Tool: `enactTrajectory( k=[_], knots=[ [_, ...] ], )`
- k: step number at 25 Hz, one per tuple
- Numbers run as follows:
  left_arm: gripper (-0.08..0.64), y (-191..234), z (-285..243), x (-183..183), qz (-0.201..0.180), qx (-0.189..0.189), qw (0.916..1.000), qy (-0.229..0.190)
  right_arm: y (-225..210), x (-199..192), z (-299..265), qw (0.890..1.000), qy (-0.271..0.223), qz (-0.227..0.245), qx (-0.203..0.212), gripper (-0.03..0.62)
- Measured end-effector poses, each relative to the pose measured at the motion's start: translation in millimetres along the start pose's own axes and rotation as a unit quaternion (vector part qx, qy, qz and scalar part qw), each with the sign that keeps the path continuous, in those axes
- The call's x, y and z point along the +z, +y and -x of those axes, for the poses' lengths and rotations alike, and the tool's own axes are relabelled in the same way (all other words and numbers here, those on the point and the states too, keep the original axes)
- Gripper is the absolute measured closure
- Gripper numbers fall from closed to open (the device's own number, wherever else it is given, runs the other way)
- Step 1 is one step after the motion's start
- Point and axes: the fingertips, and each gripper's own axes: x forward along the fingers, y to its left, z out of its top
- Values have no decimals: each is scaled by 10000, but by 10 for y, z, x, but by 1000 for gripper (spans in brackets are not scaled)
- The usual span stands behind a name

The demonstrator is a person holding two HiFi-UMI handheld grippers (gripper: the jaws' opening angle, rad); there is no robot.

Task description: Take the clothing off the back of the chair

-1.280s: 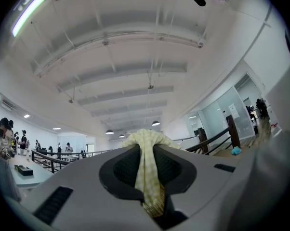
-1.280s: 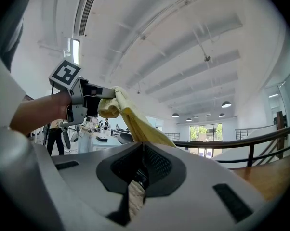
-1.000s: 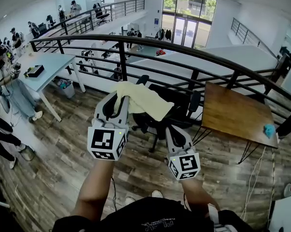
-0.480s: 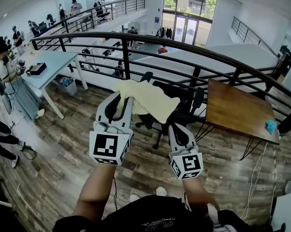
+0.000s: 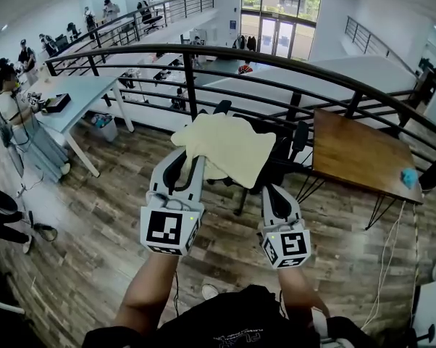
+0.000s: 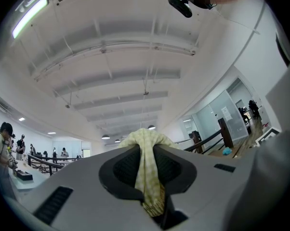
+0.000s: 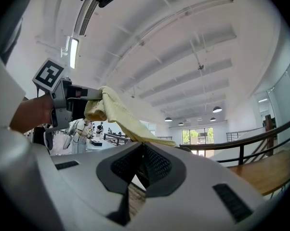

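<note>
Left hand-held gripper (image 5: 186,158): jaws pinching bunched fold of pale yellow clothing (image 5: 225,143). Right hand-held gripper (image 5: 271,188): jaws pressed together on clothing's other edge. Clothing spread between both, held aloft over black chair (image 5: 287,154), above wood floor (image 5: 95,223).

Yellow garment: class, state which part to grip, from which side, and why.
Grip the yellow garment by its near edge at two spaced points, from the person's side, as the left gripper and right gripper do. Being limp, it drapes between them; a bunched edge fits the jaws.
</note>
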Motion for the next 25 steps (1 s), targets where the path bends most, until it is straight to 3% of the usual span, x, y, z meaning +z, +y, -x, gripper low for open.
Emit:
enactTrajectory(
  k=[8,25],
  knots=[
    [486,-190,242,-163,206,236,9993,210,1,82,144,9996,-23,55,275,569],
    [486,-468,667,2,151,567,9980,230,-33,86,514,9985,79,-15,539,569]
  ],
)
